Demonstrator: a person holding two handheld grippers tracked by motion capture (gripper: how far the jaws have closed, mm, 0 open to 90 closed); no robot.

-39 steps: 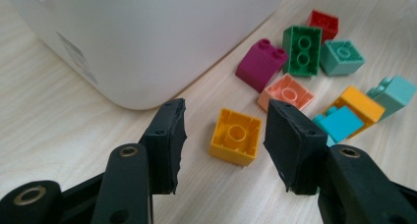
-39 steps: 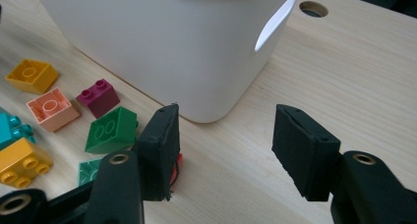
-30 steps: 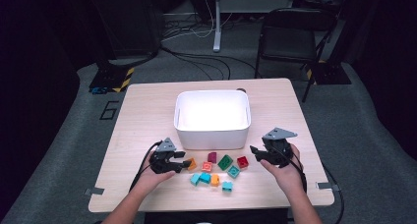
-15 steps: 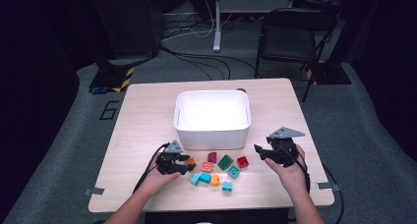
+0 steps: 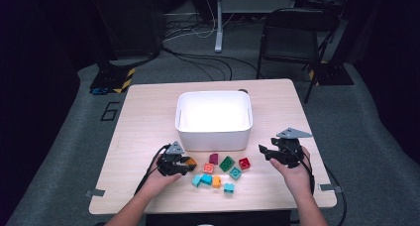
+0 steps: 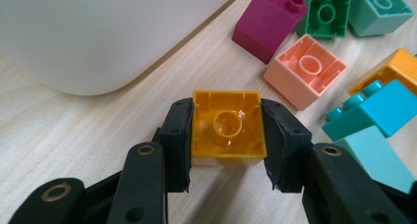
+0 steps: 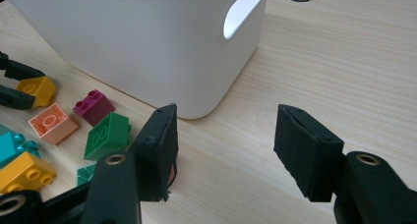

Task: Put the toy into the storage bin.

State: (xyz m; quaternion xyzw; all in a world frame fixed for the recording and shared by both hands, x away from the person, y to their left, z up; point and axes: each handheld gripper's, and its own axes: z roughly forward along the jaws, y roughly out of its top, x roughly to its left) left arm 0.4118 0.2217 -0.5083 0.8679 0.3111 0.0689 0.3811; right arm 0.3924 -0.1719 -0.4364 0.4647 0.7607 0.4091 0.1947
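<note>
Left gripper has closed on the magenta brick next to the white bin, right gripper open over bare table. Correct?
Not quite: the brick is orange, not magenta. The left gripper view shows the left gripper, whose jaws have just been closing, with its pads against the sides of the orange brick; the magenta brick lies free beyond it. The rest holds: white bin beside it, right gripper open over bare table.
</note>
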